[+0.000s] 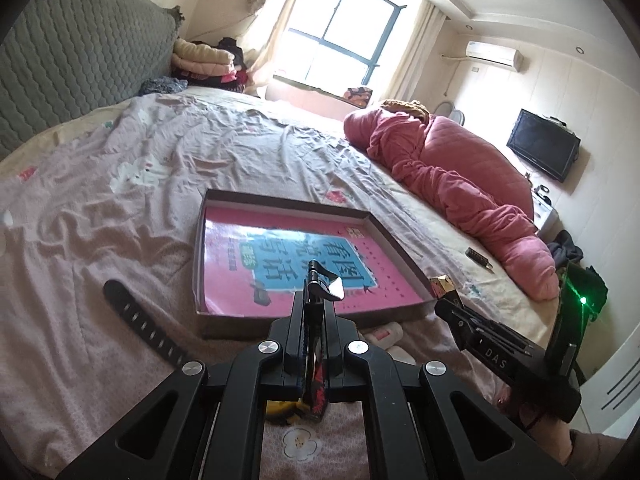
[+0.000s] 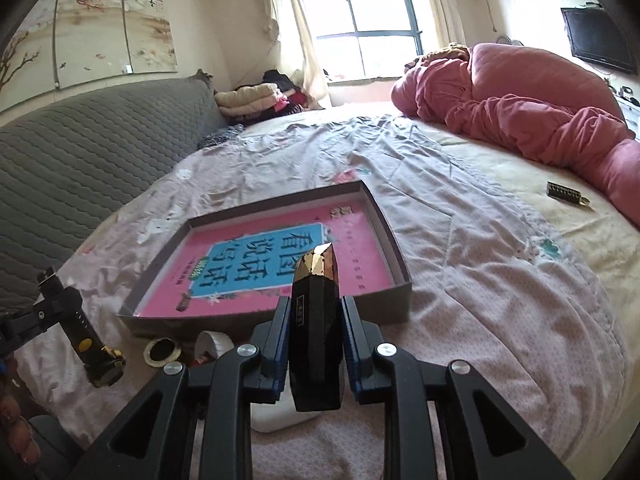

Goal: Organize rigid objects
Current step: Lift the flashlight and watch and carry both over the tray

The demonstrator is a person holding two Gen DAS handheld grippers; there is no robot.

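Observation:
My left gripper (image 1: pixel 314 308) is shut on a slim black lighter-like tool (image 1: pixel 322 280) with a shiny metal lever on top. In the right wrist view the same tool (image 2: pixel 80 328) hangs at the far left, showing a yellow dot and a gold end. My right gripper (image 2: pixel 315 304) is shut on a black box with a faceted gold top (image 2: pixel 316 312); its gold tip (image 1: pixel 440 283) shows at the right of the left wrist view. Both are held just in front of a shallow grey cardboard tray (image 2: pixel 400 268) on the bed, which holds a pink and blue book (image 1: pixel 280 256).
A black strap (image 1: pixel 136 320) lies left of the tray. A tape roll (image 2: pixel 160 350) and a white roll (image 2: pixel 214 342) sit by its near edge. A small dark metal item (image 2: pixel 566 193) lies near the pink quilt (image 2: pixel 520 116). A grey headboard (image 2: pixel 80 160) runs along the left.

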